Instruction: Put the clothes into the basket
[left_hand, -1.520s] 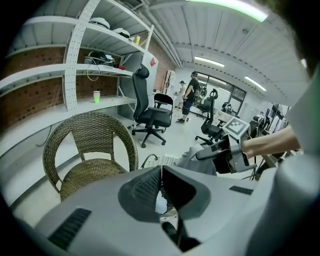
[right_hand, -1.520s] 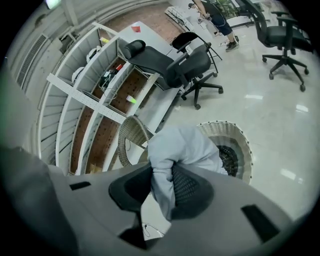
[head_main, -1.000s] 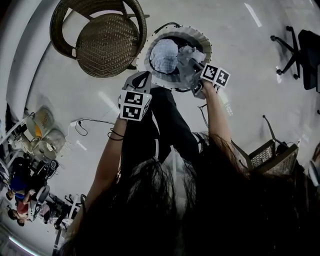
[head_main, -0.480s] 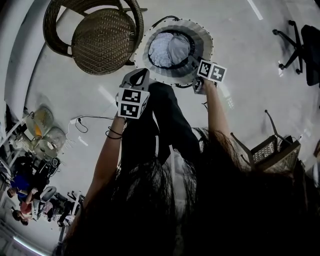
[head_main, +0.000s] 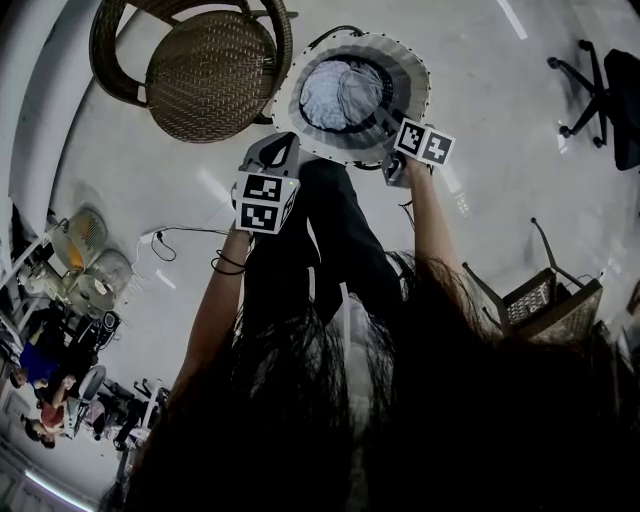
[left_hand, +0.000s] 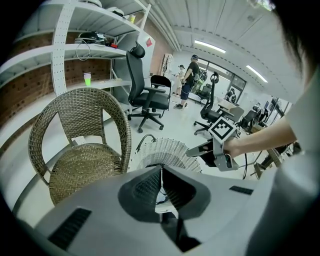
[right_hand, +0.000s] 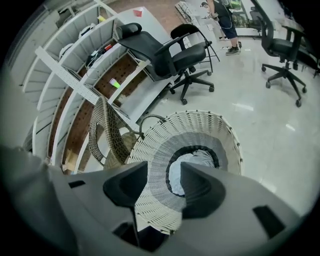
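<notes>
A white woven basket (head_main: 408, 75) stands on the floor in front of me, with pale clothes (head_main: 340, 95) lying at its bottom. My right gripper (head_main: 388, 122) hangs over the basket's near right rim. Its jaws have just opened and stand apart with nothing between them. In the right gripper view the basket (right_hand: 210, 130) and the clothes (right_hand: 192, 162) show through the gap of the right gripper (right_hand: 165, 182). My left gripper (head_main: 283, 152) stays at the basket's near left side, shut and empty. The left gripper view shows the left gripper (left_hand: 161, 181) with the basket (left_hand: 167, 150) just beyond it.
A brown wicker chair (head_main: 200, 75) stands left of the basket, almost touching it. Black office chairs (head_main: 600, 90) are at the far right and a wire rack (head_main: 540, 305) at the near right. A cable (head_main: 165, 245) lies on the floor to the left. Shelving (left_hand: 75, 45) lines the wall.
The pale garment that the right gripper held above the basket has dropped inside, and the right jaws have opened. The left gripper has hardly moved.
</notes>
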